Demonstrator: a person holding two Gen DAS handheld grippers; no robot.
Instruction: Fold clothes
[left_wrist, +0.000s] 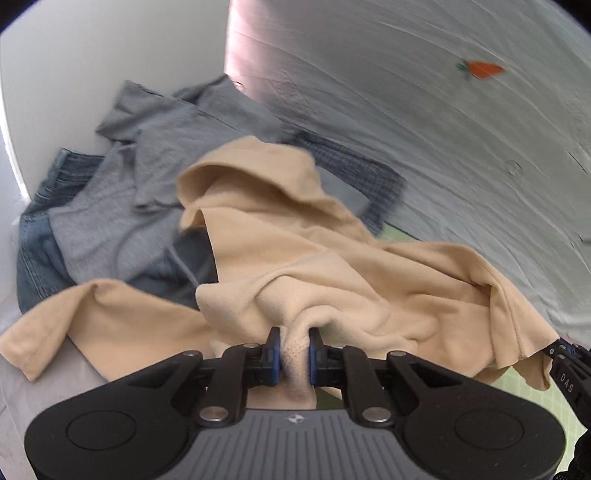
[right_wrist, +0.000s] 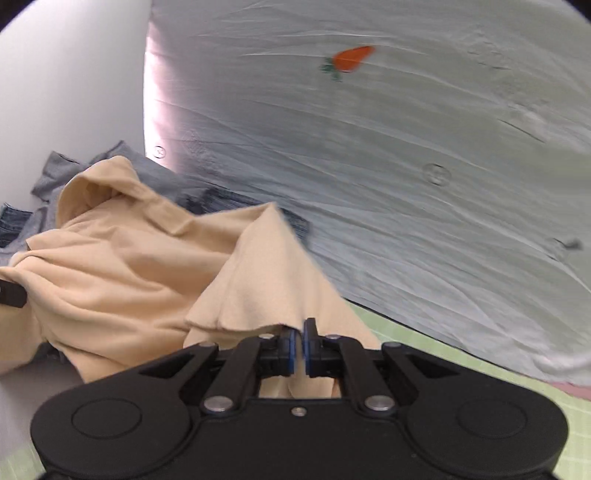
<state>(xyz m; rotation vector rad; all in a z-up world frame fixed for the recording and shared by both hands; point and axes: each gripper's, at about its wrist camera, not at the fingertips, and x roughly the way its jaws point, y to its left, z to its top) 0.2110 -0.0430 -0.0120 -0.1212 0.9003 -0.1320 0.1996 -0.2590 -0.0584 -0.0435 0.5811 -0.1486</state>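
A tan garment (left_wrist: 295, 258) lies crumpled in front of both grippers; it also shows in the right wrist view (right_wrist: 129, 266). My left gripper (left_wrist: 294, 341) is shut on a bunched fold of it. My right gripper (right_wrist: 299, 332) is shut on another edge of it, with the cloth draped over the fingers. The right gripper's tip (left_wrist: 565, 354) shows at the right edge of the left wrist view, at the garment's hem. The left gripper's tip (right_wrist: 11, 293) shows at the left edge of the right wrist view.
A pile of clothes lies behind the tan garment: a grey shirt (left_wrist: 147, 155), blue jeans (left_wrist: 37, 251) and a dark checked piece (left_wrist: 362, 173). A pale sheet (right_wrist: 406, 184) with an orange carrot print (right_wrist: 351, 59) covers the right side. A green surface (right_wrist: 480, 376) lies below. A white wall (left_wrist: 92, 44) stands at the left.
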